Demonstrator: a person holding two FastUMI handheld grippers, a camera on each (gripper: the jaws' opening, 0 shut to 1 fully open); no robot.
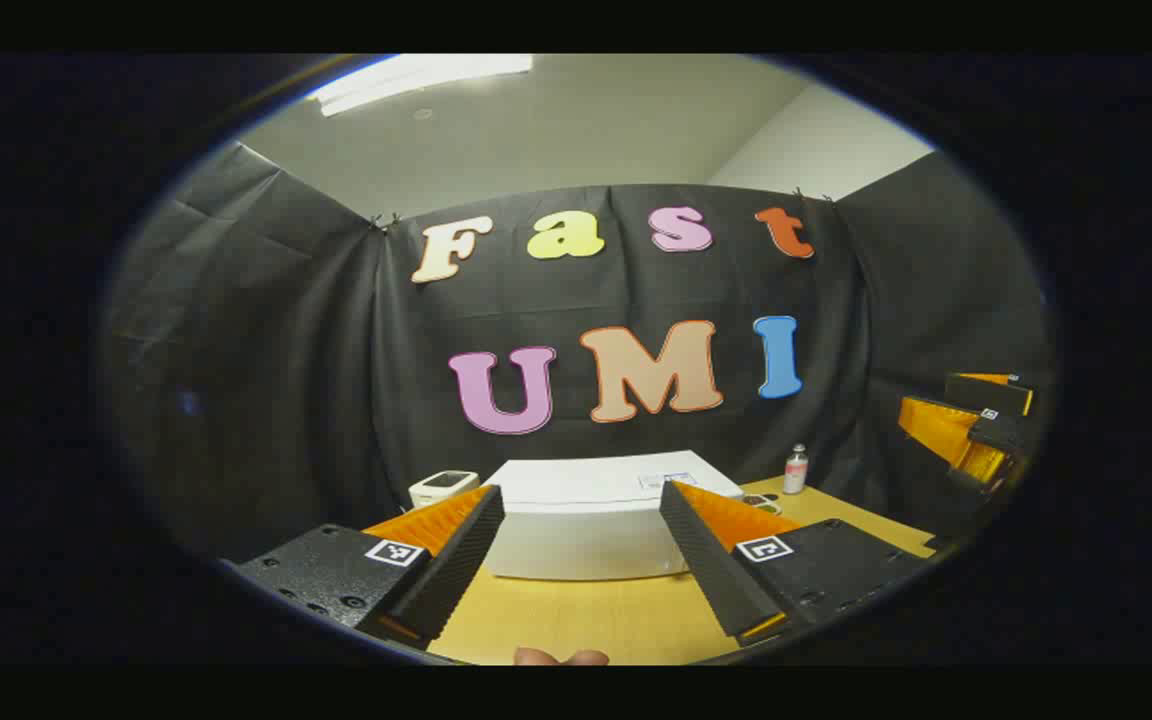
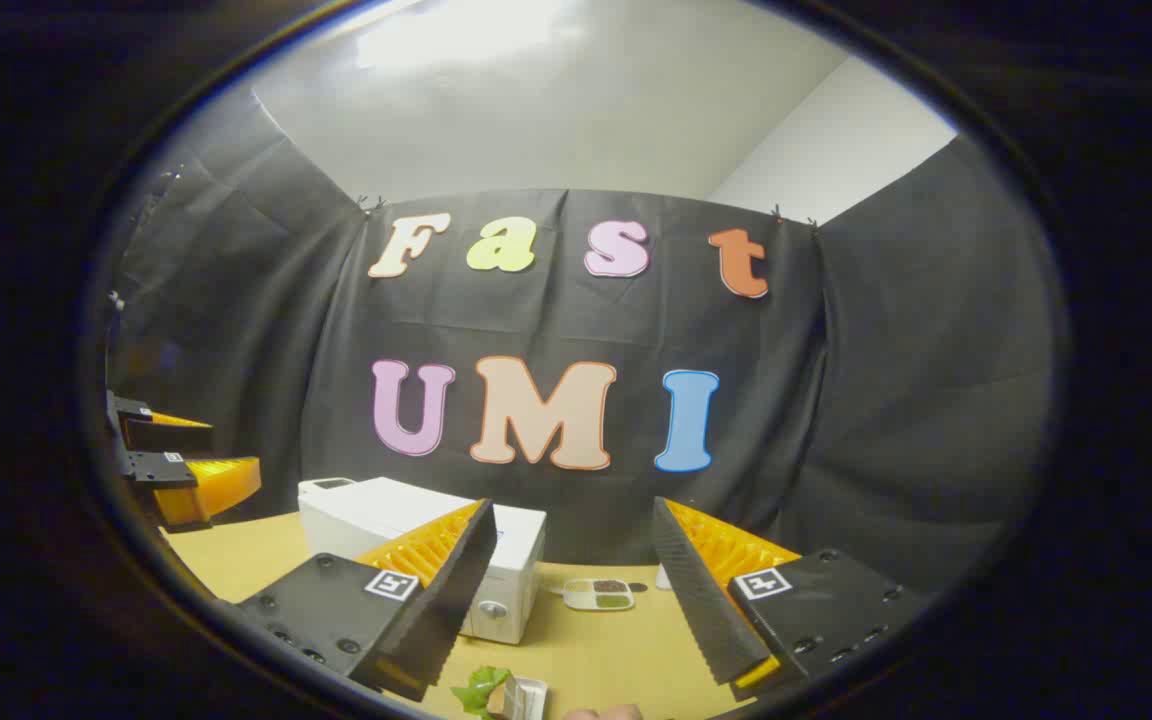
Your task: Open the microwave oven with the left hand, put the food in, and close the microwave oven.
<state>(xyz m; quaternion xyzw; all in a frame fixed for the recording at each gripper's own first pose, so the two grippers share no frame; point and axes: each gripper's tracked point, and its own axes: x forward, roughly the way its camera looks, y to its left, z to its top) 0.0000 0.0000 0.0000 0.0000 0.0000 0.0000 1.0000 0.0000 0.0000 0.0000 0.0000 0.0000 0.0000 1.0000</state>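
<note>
Two grippers: left gripper [image 1: 582, 515] and right gripper [image 2: 570, 550], fingers spread, pinching nothing, both above the table's [image 1: 586, 615] near edge.
Microwave oven [image 1: 591, 520]: door shut, toward the table's far edge.
Food [image 2: 501, 692]: leafy, at the near edge.
Small tray [image 2: 598, 594]: right of the oven.

Label on microwave [image 1: 586, 515] top too small to read

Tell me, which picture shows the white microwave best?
The left gripper view: the microwave sits centred between the open fingers, top and one side visible. The right gripper view shows the microwave off-side, partly hidden behind a finger.
</note>
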